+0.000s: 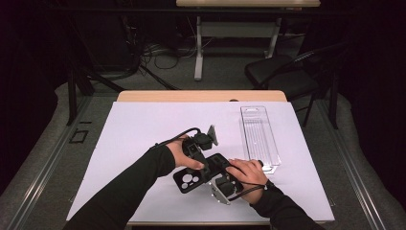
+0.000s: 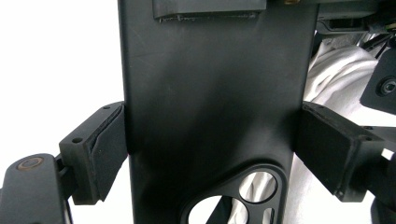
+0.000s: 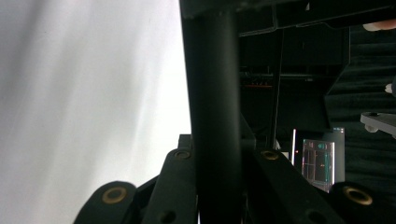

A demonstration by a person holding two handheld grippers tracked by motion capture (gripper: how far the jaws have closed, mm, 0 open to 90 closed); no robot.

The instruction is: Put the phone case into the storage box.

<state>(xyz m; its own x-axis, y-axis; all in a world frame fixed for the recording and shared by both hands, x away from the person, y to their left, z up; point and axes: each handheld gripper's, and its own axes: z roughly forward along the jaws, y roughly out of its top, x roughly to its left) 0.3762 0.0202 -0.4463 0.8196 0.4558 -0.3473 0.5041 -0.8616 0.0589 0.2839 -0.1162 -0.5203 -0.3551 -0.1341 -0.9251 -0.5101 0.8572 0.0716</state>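
A black phone case (image 1: pixel 190 181) with a camera cut-out is held just above the white sheet between both hands. My left gripper (image 1: pixel 205 165) spans the case's width. In the left gripper view, its pads (image 2: pixel 109 149) press on the two long edges of the case (image 2: pixel 210 93), so the left gripper (image 2: pixel 215 149) is shut on it. My right gripper (image 1: pixel 218 175) comes in from the near right. In the right gripper view, the right gripper (image 3: pixel 217 158) is clamped on the thin edge of the case (image 3: pixel 215 84), which rises between its jaws.
A clear plastic blister tray (image 1: pixel 261 136) lies on the right side of the white sheet (image 1: pixel 143 134) that covers the table. Behind the table stand a dark chair (image 1: pixel 282 72) and a second table (image 1: pixel 239 28).
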